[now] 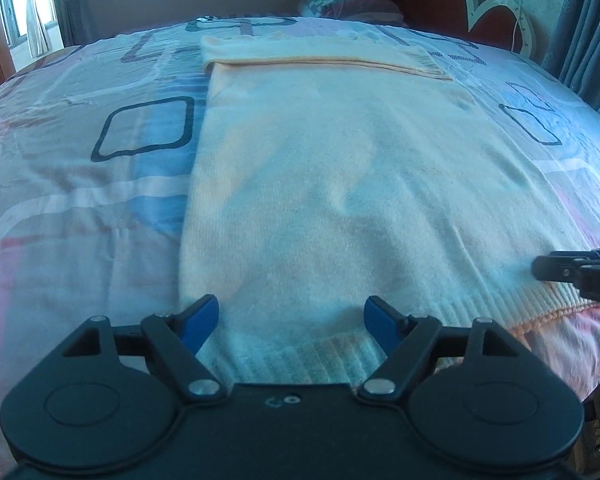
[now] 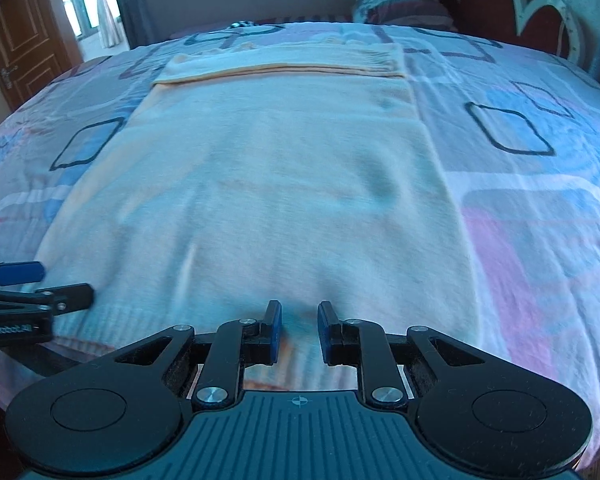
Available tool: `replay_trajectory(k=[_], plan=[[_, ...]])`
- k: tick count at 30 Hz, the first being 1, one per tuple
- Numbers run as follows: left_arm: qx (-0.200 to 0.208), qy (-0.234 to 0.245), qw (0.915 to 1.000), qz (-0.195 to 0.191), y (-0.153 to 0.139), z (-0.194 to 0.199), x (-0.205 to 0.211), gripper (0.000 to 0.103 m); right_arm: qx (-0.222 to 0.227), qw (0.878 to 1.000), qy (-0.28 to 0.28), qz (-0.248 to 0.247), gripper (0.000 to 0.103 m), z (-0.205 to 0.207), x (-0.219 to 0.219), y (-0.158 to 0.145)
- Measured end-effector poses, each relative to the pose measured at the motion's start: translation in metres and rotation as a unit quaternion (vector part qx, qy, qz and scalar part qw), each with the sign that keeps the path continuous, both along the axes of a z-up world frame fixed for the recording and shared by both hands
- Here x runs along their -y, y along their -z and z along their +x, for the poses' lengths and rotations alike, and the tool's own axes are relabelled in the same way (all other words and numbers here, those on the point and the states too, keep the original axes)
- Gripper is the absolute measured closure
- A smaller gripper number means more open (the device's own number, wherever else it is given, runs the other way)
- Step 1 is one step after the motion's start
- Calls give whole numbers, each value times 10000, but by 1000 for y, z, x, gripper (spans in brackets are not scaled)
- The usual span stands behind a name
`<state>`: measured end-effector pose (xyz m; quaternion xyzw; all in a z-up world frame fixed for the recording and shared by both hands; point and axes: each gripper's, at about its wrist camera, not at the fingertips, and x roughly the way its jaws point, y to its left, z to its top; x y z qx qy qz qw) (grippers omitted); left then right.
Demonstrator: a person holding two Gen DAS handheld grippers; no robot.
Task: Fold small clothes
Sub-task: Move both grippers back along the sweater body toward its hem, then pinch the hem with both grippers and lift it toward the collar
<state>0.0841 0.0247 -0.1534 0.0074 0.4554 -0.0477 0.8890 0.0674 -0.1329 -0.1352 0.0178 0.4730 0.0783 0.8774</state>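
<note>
On the bed (image 1: 80,208), over a thin, slightly creased cover printed with pink and blue blocks and dark rounded-square outlines, lies a cream knitted sweater (image 1: 332,184). It is spread flat as a long rectangle running away from the cameras, soft and fuzzy in texture, with a ribbed hem at the near end finished by a peach-coloured stitched edge. At the far end a folded band lies across it, its right tip fringed or ribbed.

From the left wrist view, the left gripper (image 1: 292,316) hangs over the near left part of the hem with its blue-padded jaws spread wide; the left pad sits about at the sweater's left edge, the right pad over the ribbing. Nothing is pinched between them, and whether the pads touch the knit cannot be told. Further right in that view, the right gripper (image 1: 548,268) enters from the frame edge over the hem's right part, only its black tips showing.

From the right wrist view, the left gripper (image 2: 40,284) pokes in at the left edge, blurred. The right gripper (image 2: 299,322) has its jaws drawn near together with a narrow gap; the knit shows through that gap, but whether any of it is caught there is hard to tell.

Beyond the bed, a wooden door (image 2: 24,36), a curtained window (image 2: 100,8), a striped pillow (image 2: 400,4) and a red scalloped headboard (image 2: 500,12) are partly cut off by the frame.
</note>
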Motion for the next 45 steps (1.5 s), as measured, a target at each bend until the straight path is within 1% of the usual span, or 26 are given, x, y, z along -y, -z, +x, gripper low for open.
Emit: replay_trajectory(k=[4, 6, 7, 8, 10, 15, 19, 23, 26, 28, 30, 31, 33, 34, 35, 36, 37, 38, 39, 40, 41, 43, 45], plan=[[20, -74, 10000, -25, -2, -3, -5, 24, 27, 9996, 288, -49, 83, -6, 17, -3], [34, -114, 9999, -80, -2, -5, -9, 24, 44, 9991, 408, -66, 75, -9, 25, -4], [47, -125, 9999, -97, -3, -6, -11, 24, 66, 9988, 475, -98, 59, -11, 28, -5], [62, -138, 9998, -114, -3, -7, -13, 24, 106, 9984, 547, -130, 46, -13, 31, -6], [59, -168, 9997, -190, -3, -10, -19, 24, 210, 9976, 642, -159, 45, -18, 36, -9], [-18, -422, 9981, -444, 1, -17, -43, 22, 165, 9966, 784, -187, 45, -24, 47, -9], [2, -348, 9984, -450, 1, -23, -50, 23, 82, 9957, 919, -39, 45, -27, 56, -8], [-38, -214, 9989, -407, 2, -27, -50, 26, -64, 9943, 1053, 161, 45, -29, 63, -3], [-69, -319, 9972, -673, 2, -30, -56, 27, -42, 9926, 1197, 204, 45, -32, 68, -2], [-88, -391, 9956, -847, 1, -31, -60, 34, -25, 9911, 1314, 213, 45, -32, 71, -2], [-122, -430, 9939, -1009, 1, -30, -62, 49, -54, 9896, 1414, 271, 45, -31, 75, -1], [-146, -442, 9931, -1079, 1, -29, -63, 52, -75, 9893, 1427, 300, 45, -31, 76, 0], [-241, -428, 9908, -1259, 1, -27, -63, 61, -76, 9897, 1395, 298, 45, -31, 75, 0], [-285, -411, 9902, -1304, 1, -25, -62, 62, -78, 9897, 1390, 336, 50, -31, 75, 0], [-336, -380, 9894, -1361, 1, -24, -62, 66, -97, 9893, 1399, 391, 57, -31, 76, 0], [-404, -340, 9880, -1450, 1, -22, -61, 75, -126, 9889, 1406, 455, 60, -30, 77, 0], [-482, -301, 9863, -1551, 2, -20, -61, 80, -169, 9884, 1414, 526, 64, -29, 78, 1], [-550, -279, 9842, -1661, 3, -18, -61, 88, -205, 9881, 1412, 577, 70, -28, 79, 1], [-607, -278, 9818, -1780, 5, -15, -61, 91, -238, 9877, 1410, 627, 76, -27, 80, 0], [-632, -313, 9794, -1894, 6, -13, -63, 93, -285, 9871, 1410, 701, 91, -25, 81, 1], [-626, -345, 9782, -1951, 7, -11, -62, 95, -344, 9861, 1405, 815, 94, -24, 83, 1], [-541, -292, 9779, -1996, 4, -7, -61, 95, -423, 9841, 1428, 969, 95, -21, 86, 0], [-350, -160, 9795, -1976, -5, -3, -57, 96, -411, 9833, 1414, 1068, 96, -18, 87, -3]])
